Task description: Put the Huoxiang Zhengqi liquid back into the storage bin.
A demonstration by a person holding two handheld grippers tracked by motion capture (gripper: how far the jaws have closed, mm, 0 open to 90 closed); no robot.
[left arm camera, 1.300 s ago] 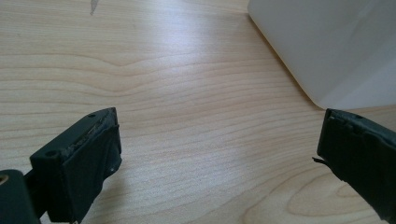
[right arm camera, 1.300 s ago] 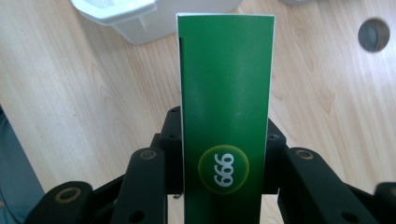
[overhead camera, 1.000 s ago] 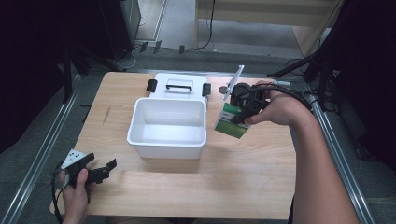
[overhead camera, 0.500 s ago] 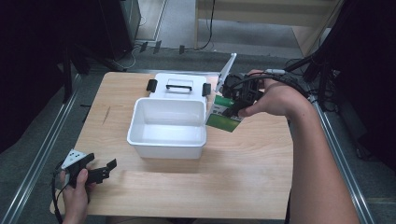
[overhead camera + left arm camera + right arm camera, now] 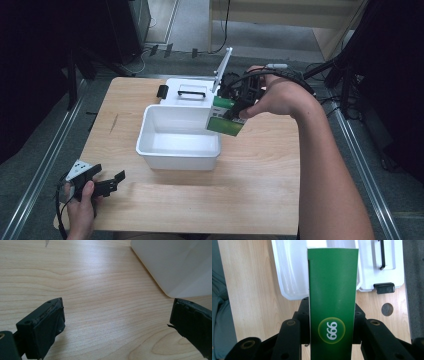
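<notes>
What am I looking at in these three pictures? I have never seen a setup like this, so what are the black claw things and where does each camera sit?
No robot here: a person at a wooden table holds a two-jaw gripper in each hand. The high view looks down from above the person's side. The other two cameras ride on the grippers and look along their black jaws.

On the table stands an open white plastic bin; its white lid, with a black handle, lies just behind it.

The right gripper is shut on a green box printed "999", held over the bin's right rim. The left gripper rests low near the table's front left corner, jaws wide apart, holding nothing; its own view shows bare wood and a corner of the bin.
</notes>
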